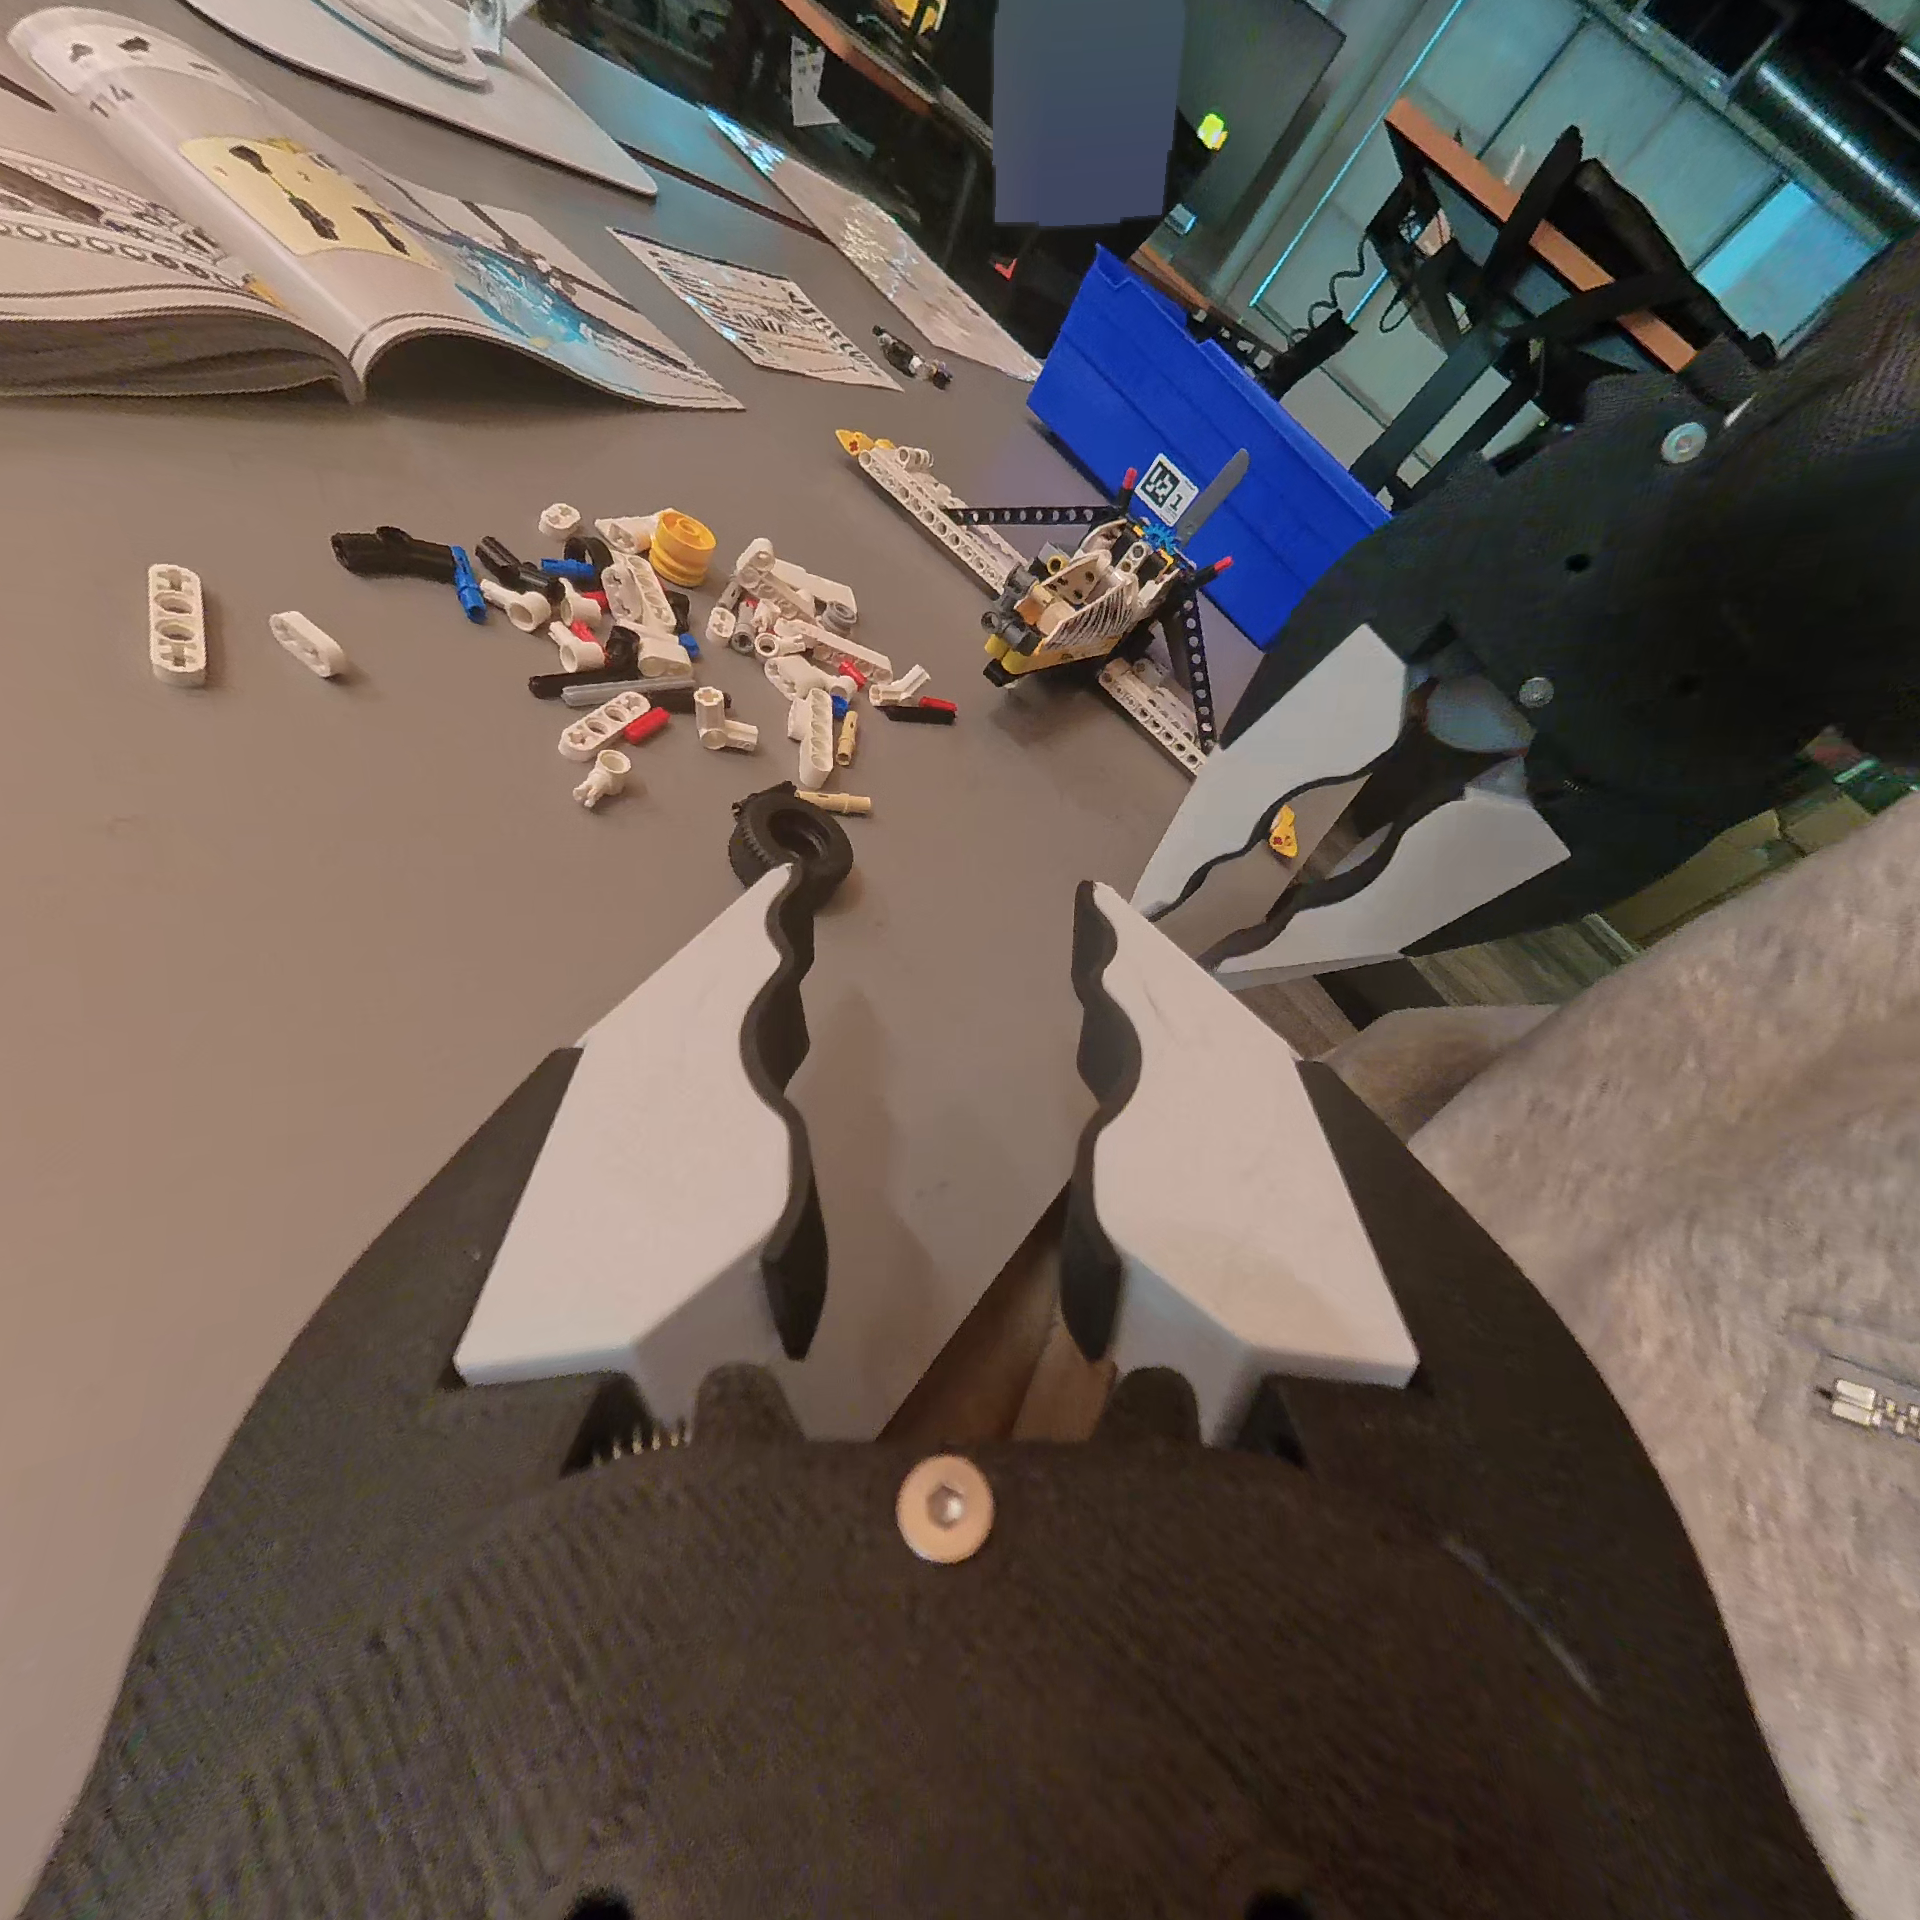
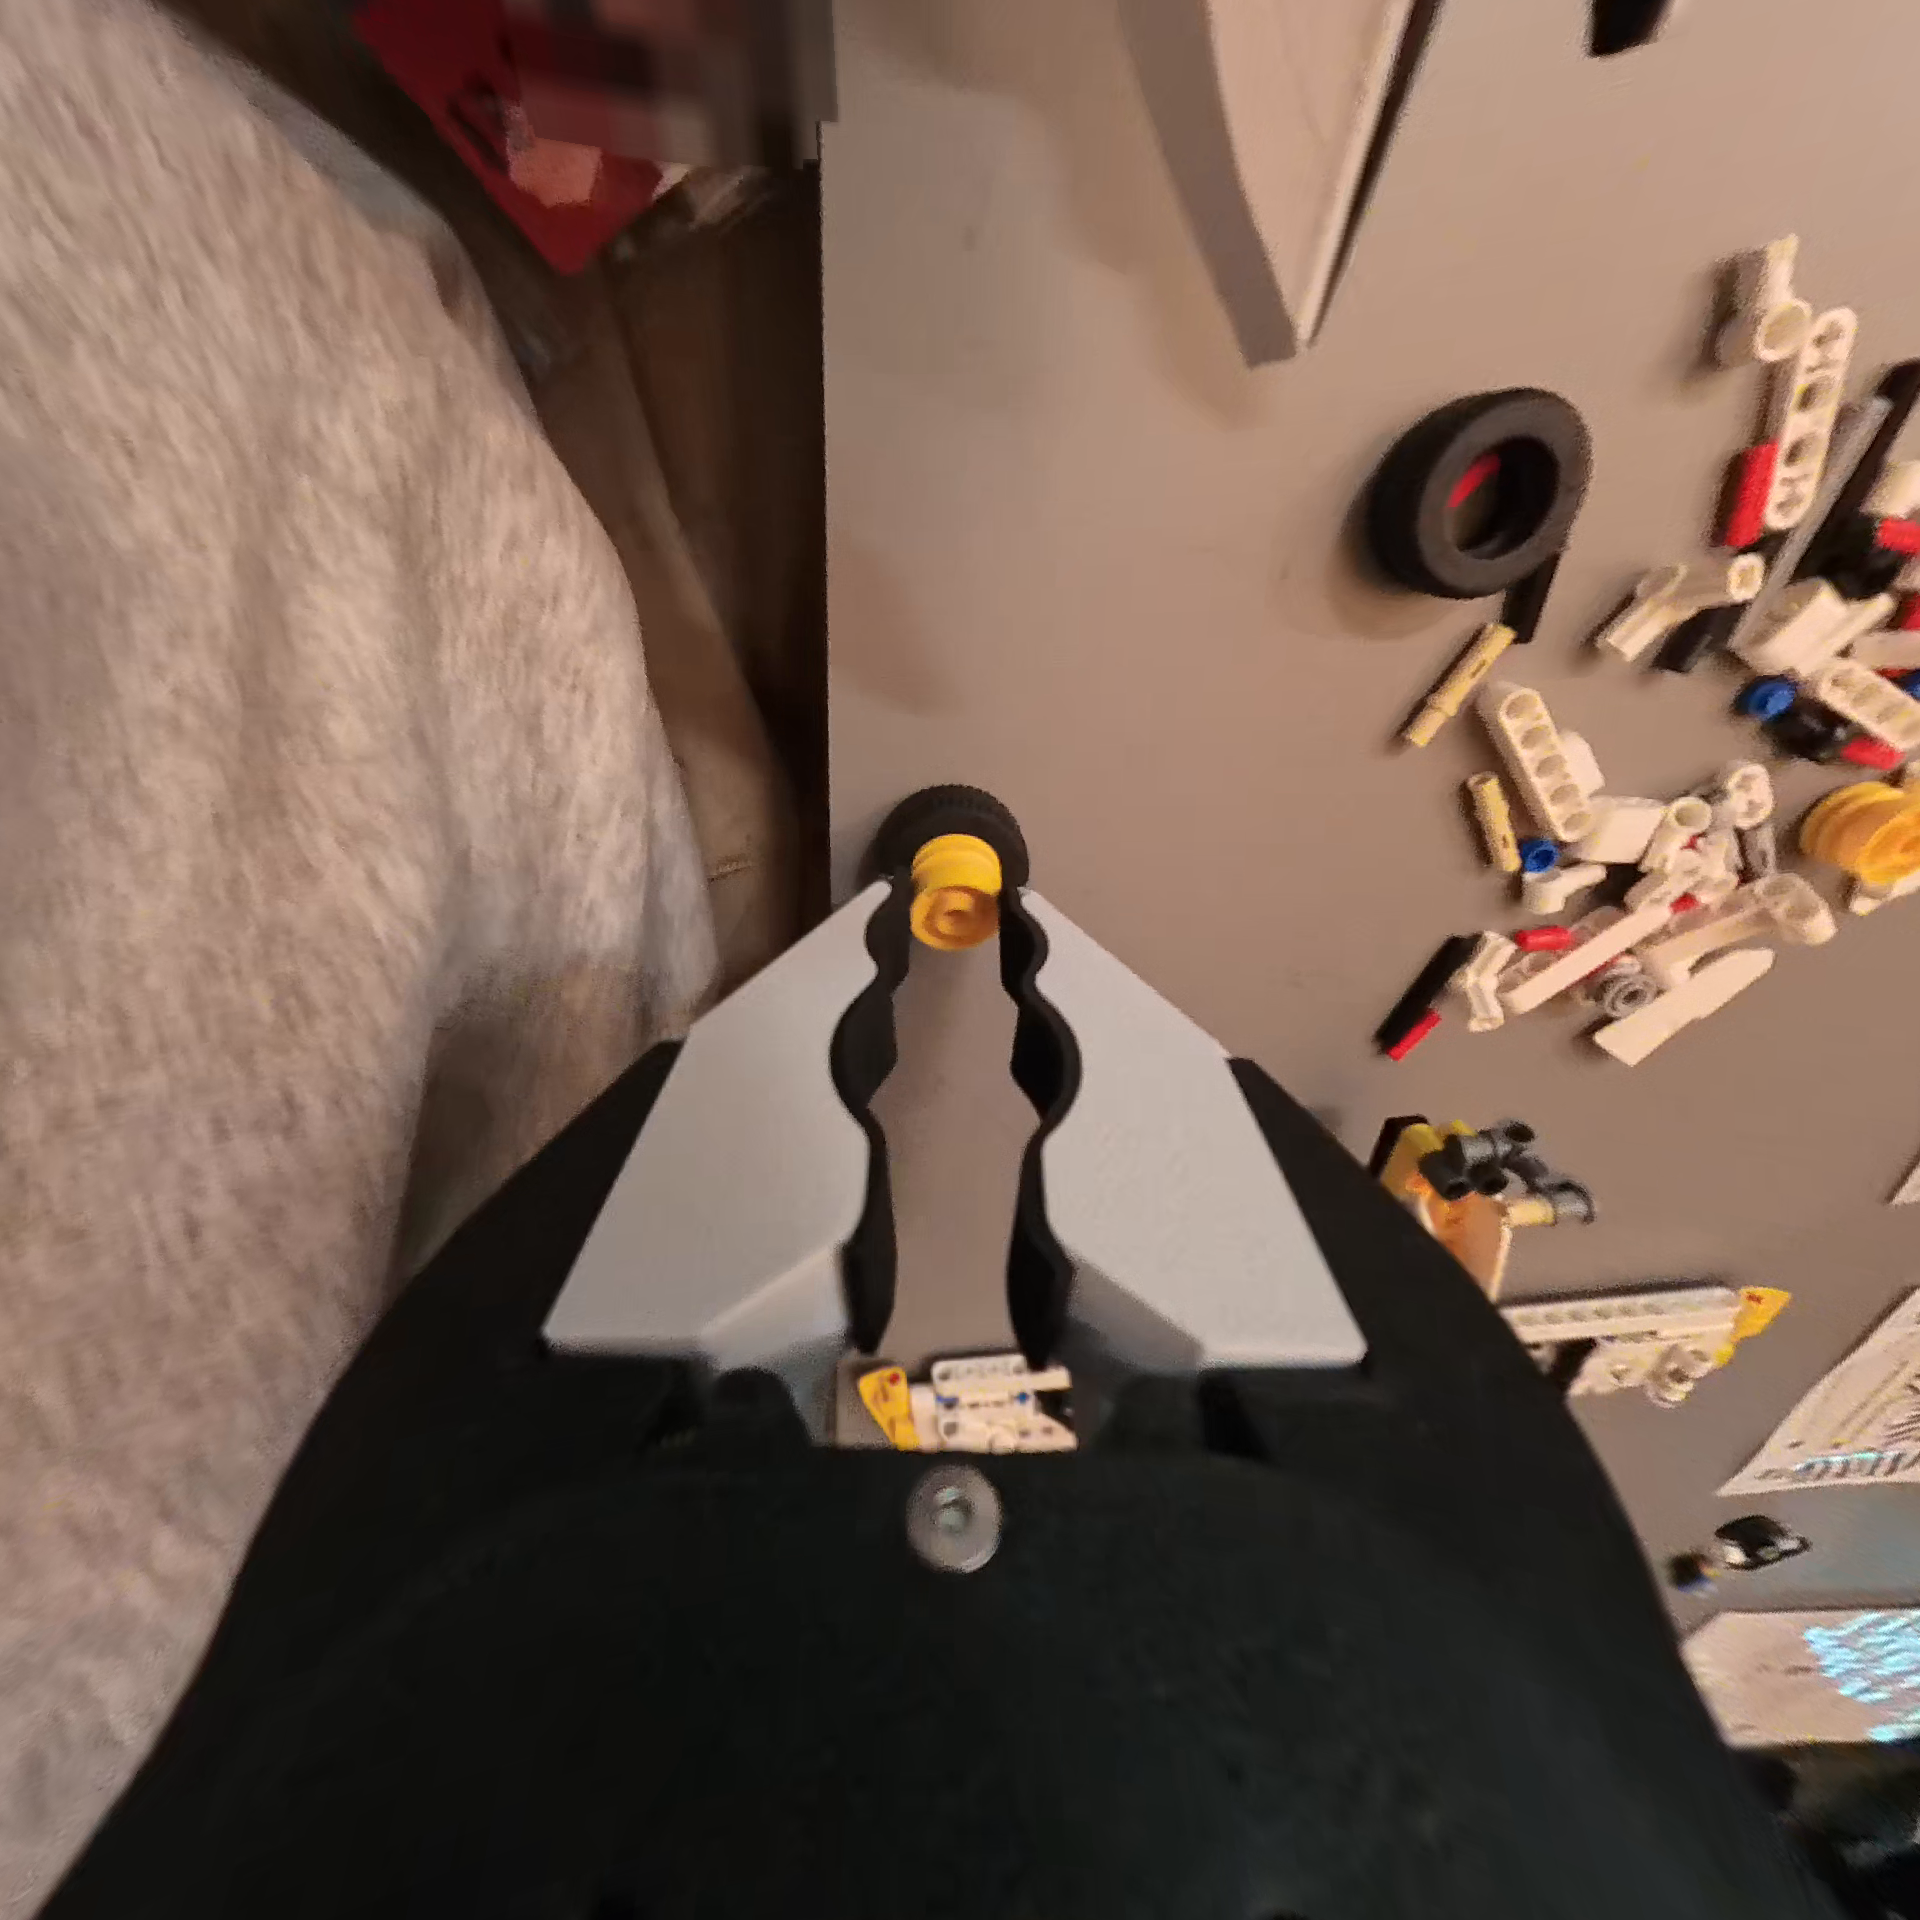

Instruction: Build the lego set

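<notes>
Left wrist view: the grey table (image 1: 312,935) fills the field ahead of the jaws. An open instruction booklet (image 1: 260,239) lies far ahead and to the left of the left gripper (image 1: 935,894), and a blue bin (image 1: 1174,436) stands far ahead to the right. The part-built model (image 1: 1091,603), yellow, white and black, sits ahead and right of the jaws, just in front of the bin. A loose pile of parts (image 1: 686,634) lies ahead, slightly left. A black tyre (image 1: 790,842) rests on the table at the left fingertip; contact cannot be confirmed. The jaws stand apart with nothing between them.

Right wrist view: the right gripper (image 2: 954,902) has its jaws closed on a yellow wheel hub (image 2: 954,902) at the fingertips. A second black tyre (image 2: 954,821) sits directly beyond the hub, near the table edge. A larger loose tyre (image 2: 1475,499) lies ahead and to the right.
</notes>
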`<act>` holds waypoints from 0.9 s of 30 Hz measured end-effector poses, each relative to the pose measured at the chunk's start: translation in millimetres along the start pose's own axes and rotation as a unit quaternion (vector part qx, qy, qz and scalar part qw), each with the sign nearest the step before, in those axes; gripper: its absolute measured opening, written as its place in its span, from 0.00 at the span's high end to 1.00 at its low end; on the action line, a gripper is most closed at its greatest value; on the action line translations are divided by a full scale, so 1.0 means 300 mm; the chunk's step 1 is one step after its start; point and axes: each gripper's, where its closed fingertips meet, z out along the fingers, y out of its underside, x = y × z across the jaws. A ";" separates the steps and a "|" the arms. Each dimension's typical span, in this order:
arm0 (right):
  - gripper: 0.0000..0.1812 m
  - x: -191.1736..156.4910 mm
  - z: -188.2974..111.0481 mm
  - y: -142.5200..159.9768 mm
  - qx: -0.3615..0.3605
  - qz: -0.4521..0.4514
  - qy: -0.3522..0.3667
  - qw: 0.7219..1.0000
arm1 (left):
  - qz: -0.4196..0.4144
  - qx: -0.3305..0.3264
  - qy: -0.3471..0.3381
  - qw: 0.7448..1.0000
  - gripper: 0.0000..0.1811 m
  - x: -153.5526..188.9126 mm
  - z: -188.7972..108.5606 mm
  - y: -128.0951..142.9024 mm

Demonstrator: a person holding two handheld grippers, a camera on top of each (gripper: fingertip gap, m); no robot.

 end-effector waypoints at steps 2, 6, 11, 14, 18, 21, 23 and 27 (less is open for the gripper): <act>0.91 -0.001 0.001 0.001 -0.012 -0.018 -0.010 1.000 | -0.001 0.002 0.000 1.000 0.74 0.000 -0.002 -0.003; 0.92 -0.002 0.003 0.001 -0.027 -0.034 -0.023 0.999 | -0.001 0.006 0.001 1.000 0.74 0.000 -0.007 -0.008; 0.92 -0.003 0.006 0.000 -0.035 -0.029 -0.026 0.999 | -0.017 0.002 -0.003 1.000 0.74 -0.025 0.001 0.002; 0.92 -0.003 0.007 -0.001 -0.035 -0.021 -0.025 0.999 | -0.038 0.006 0.010 0.999 0.74 -0.027 0.003 0.001; 0.92 -0.003 0.009 -0.002 -0.055 -0.026 -0.018 0.998 | -0.038 0.008 0.017 0.999 0.74 -0.012 0.008 0.000; 0.92 -0.003 0.011 -0.003 -0.055 -0.005 -0.037 0.998 | -0.034 0.005 0.016 0.999 0.74 -0.005 0.013 0.002; 0.92 -0.004 0.012 -0.005 -0.055 0.009 -0.056 0.997 | -0.035 0.003 0.015 0.999 0.74 -0.006 0.015 0.004; 0.92 -0.005 0.021 -0.003 -0.079 0.010 -0.069 0.994 | -0.037 0.001 0.012 0.999 0.74 -0.011 0.013 0.006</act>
